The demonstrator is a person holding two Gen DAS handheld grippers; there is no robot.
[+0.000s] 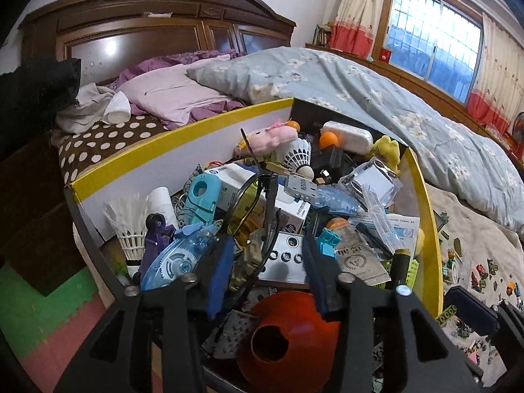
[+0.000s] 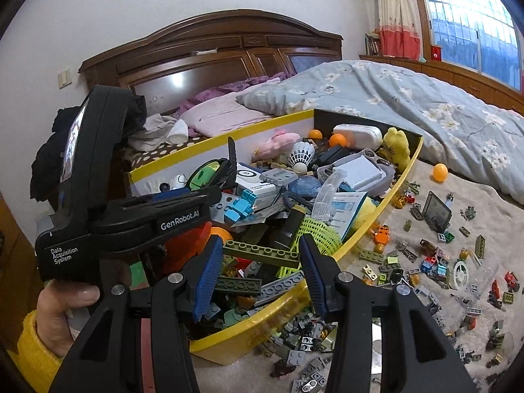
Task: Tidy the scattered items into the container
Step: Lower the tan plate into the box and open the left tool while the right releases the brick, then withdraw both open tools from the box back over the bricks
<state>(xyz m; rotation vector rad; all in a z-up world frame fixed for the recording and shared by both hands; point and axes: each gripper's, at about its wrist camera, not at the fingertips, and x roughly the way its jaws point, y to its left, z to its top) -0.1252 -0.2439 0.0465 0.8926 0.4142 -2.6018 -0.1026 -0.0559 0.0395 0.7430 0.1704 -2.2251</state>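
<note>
A yellow-rimmed box (image 1: 183, 127) on the bed is heaped with toys, bricks and shuttlecocks; it also shows in the right wrist view (image 2: 376, 219). My left gripper (image 1: 268, 262) is open over the heap, and black-framed glasses with yellow lenses (image 1: 245, 206) lie between its fingers. In the right wrist view the glasses (image 2: 209, 172) sit just past the left gripper's tip. My right gripper (image 2: 258, 263) is open and empty above the box's near corner, over an olive brick (image 2: 262, 250). Many small bricks (image 2: 435, 262) lie scattered on the blanket to the right.
An orange ball (image 2: 439, 172) lies on the beige blanket (image 2: 484, 209) near the blue floral quilt (image 2: 409, 98). A dark cassette case (image 2: 437, 213) stands among the bricks. The headboard (image 2: 213, 52) and pillows are behind. Foam floor mats (image 1: 39, 298) lie left of the bed.
</note>
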